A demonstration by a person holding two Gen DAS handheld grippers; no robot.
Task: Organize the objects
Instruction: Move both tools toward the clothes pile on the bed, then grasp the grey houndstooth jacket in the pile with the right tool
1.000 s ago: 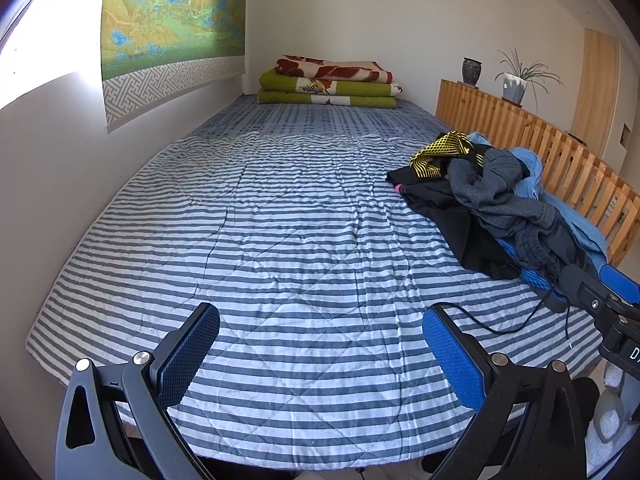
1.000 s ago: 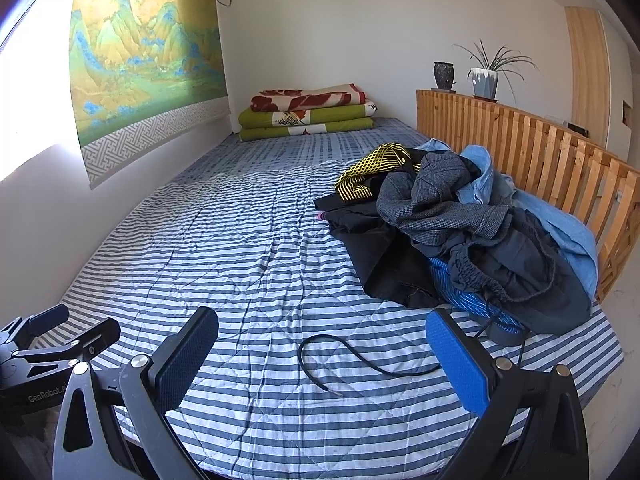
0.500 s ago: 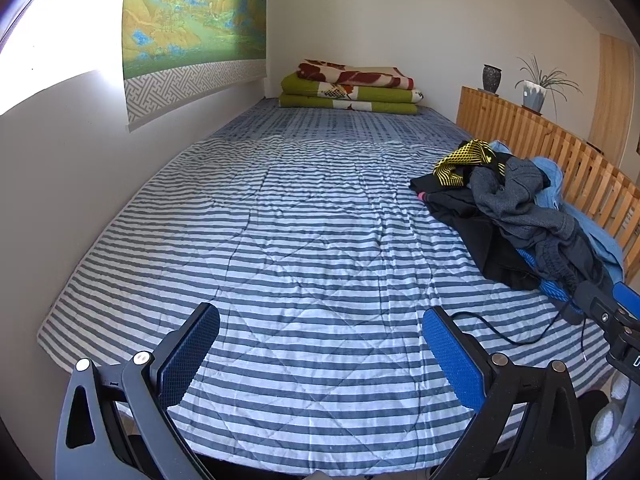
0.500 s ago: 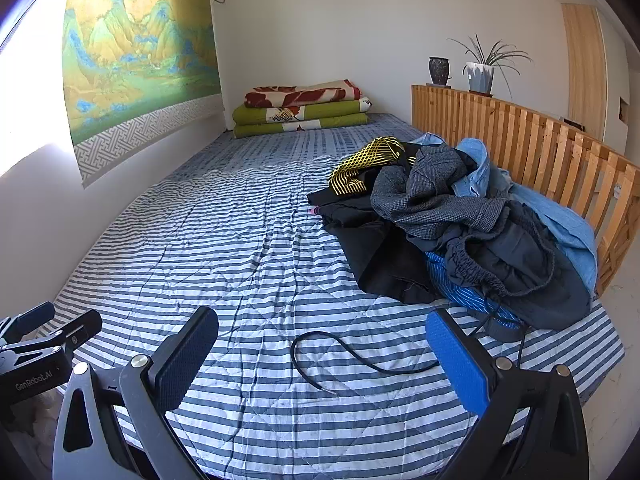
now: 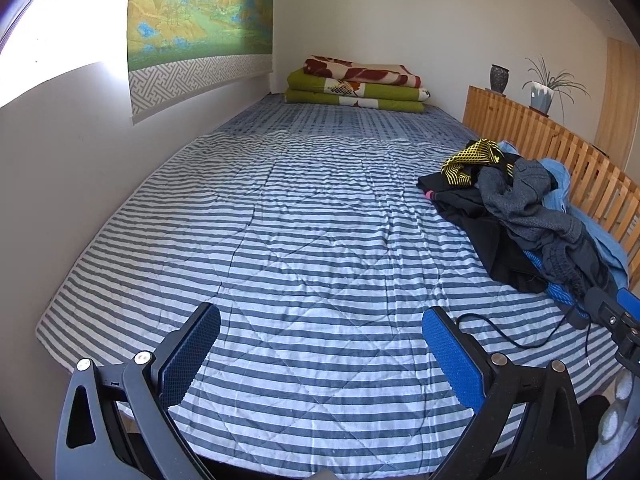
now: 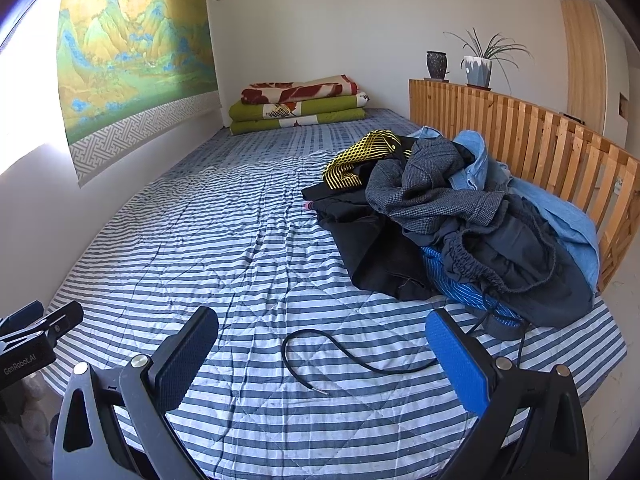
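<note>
A heap of clothes (image 6: 452, 216) lies on the right side of the striped bed (image 6: 240, 240): a grey knit top, dark trousers, black fabric, a yellow-black mesh piece (image 6: 360, 160) and a light blue garment (image 6: 560, 216). A black cord (image 6: 340, 352) trails from the heap across the sheet. My right gripper (image 6: 320, 348) hovers open above the bed's near edge, the cord between its fingers' lines, nothing held. My left gripper (image 5: 320, 344) is open over bare sheet, left of the heap (image 5: 520, 220). Each gripper shows at the edge of the other's view.
Folded green and red blankets (image 5: 356, 84) are stacked at the far end of the bed. A wooden slatted rail (image 6: 520, 128) runs along the right side, with a vase and potted plant (image 6: 480, 64) on top. A landscape scroll (image 5: 200, 20) hangs on the left wall.
Both grippers have drifted slightly left and back from the bed; the heap sits further right in the left wrist view. Both stayed open, and nothing on the bed moved.
</note>
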